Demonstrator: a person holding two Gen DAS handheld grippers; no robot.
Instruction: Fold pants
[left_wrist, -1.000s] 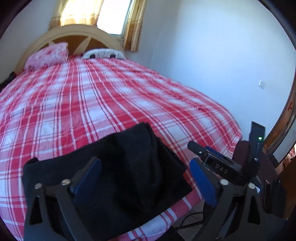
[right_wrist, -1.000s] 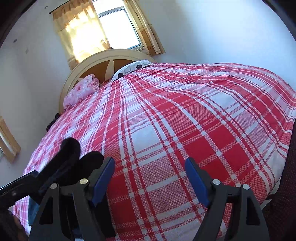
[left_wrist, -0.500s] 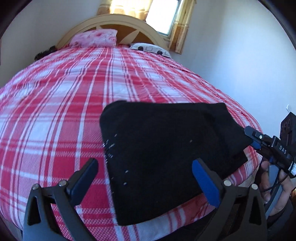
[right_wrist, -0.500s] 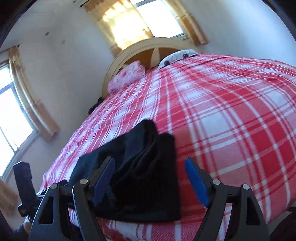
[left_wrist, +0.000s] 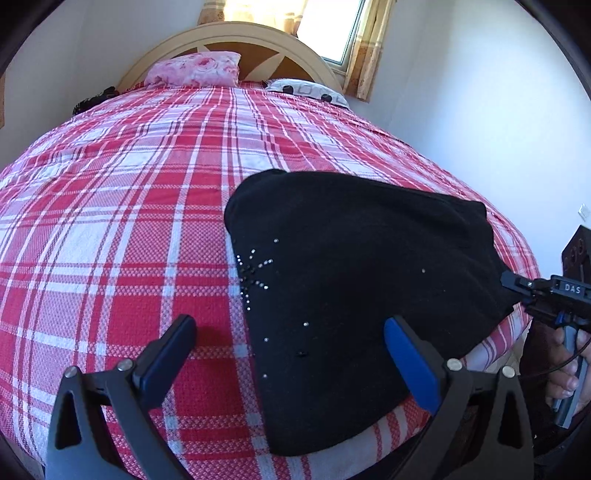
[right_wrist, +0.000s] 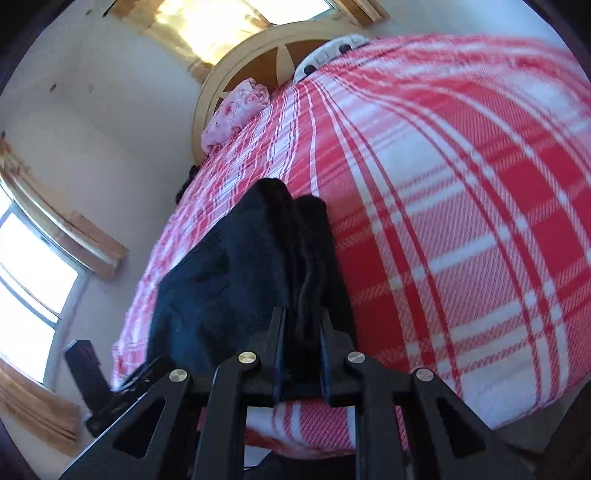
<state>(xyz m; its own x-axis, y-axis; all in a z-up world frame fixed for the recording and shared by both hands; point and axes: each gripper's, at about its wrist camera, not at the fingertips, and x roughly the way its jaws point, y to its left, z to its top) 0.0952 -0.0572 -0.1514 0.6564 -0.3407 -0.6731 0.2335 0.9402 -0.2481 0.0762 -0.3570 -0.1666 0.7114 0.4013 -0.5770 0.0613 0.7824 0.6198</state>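
Note:
Black pants (left_wrist: 354, 280) with small sparkling studs lie folded in a pad near the foot edge of the red plaid bed (left_wrist: 122, 229). My left gripper (left_wrist: 295, 354) is open, hovering just above the pants' near left edge, holding nothing. My right gripper (right_wrist: 301, 328) is shut on the thick folded edge of the pants (right_wrist: 236, 288) at the bed's corner. In the left wrist view the right gripper (left_wrist: 517, 286) shows at the pants' right corner, held by a hand (left_wrist: 565, 365).
A pink floral pillow (left_wrist: 194, 70) and a white patterned pillow (left_wrist: 310, 90) lie by the wooden headboard (left_wrist: 229, 37). White walls and curtained windows (right_wrist: 22, 280) surround the bed. A dark object (right_wrist: 86, 365) stands beside the bed's foot.
My right gripper has closed on the folded edge of the pants. My left gripper has moved closer over the pants and stays open.

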